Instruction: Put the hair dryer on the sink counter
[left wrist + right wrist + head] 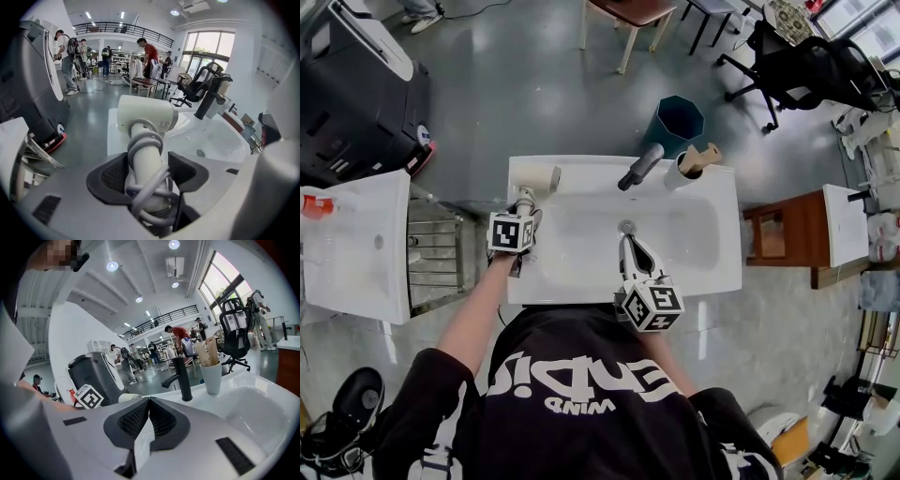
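Observation:
The white hair dryer lies on the back left corner of the white sink counter, its grey cord wound round the handle. My left gripper stands around that handle with its jaws wide. The pads sit beside the handle with a thin gap, so it is open. My right gripper hovers over the basin near the drain, shut with nothing in it. In the right gripper view the dryer's end shows past the jaws.
A black faucet and a white cup of sticks stand at the counter's back edge. A teal bin is behind the counter. Another white basin is to the left and a wooden stand to the right.

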The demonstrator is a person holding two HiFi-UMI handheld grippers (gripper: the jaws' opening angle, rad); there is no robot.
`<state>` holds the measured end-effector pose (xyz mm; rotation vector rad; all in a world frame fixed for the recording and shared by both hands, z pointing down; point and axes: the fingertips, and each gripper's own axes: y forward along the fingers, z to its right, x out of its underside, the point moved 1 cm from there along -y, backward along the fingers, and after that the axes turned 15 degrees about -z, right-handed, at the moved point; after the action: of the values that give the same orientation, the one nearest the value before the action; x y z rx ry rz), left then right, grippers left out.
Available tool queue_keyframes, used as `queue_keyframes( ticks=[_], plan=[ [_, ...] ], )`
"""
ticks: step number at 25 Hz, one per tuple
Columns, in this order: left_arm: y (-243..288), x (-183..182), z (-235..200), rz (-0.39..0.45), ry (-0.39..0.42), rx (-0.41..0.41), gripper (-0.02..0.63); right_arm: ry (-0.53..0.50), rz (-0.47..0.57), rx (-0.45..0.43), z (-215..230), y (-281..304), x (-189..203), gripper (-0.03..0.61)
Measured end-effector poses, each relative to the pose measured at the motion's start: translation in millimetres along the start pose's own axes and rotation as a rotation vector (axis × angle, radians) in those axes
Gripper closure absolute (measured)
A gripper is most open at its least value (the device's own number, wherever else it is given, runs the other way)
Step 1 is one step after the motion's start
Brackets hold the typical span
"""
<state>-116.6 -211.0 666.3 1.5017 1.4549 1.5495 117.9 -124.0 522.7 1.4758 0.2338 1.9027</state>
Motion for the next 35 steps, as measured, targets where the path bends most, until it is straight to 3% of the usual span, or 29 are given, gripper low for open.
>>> queue_keyframes(
  ticks=[21, 35],
  plan=[
    [-48, -2, 6, 0.143, -0.010, 0.018, 0.356, -0.015, 0.004, -0.029, -15, -7, 3, 0.555],
    [-130, 0, 35, 0.298, 0.003, 0.076, 0.356, -0.045, 0.006, -0.054, -29, -10, 3, 0.555]
  ],
)
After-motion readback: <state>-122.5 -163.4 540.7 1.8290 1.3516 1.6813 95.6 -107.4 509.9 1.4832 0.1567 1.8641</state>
